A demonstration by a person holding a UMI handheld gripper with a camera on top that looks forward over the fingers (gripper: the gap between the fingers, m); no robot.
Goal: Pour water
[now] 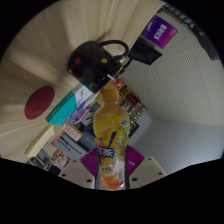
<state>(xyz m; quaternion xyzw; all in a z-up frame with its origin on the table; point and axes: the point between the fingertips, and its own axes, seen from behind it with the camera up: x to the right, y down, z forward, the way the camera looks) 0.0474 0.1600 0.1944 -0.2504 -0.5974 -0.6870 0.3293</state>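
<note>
An orange drink bottle (108, 130) with a yellow-orange label and an orange cap stands up between my fingers. My gripper (110, 170) is shut on the bottle, with the purple pads (133, 163) pressing its lower body from both sides. The bottle is held up over a pale striped table (185, 85). A dark kettle-like pot (96, 60) with a curved handle lies beyond the bottle's cap. The bottle's base is hidden below the fingers.
A red round disc (40, 101) lies on the table left of the pot. A purple-and-white box (159, 33) sits far beyond the pot. Several packets and cards (68, 125) lie just left of the bottle.
</note>
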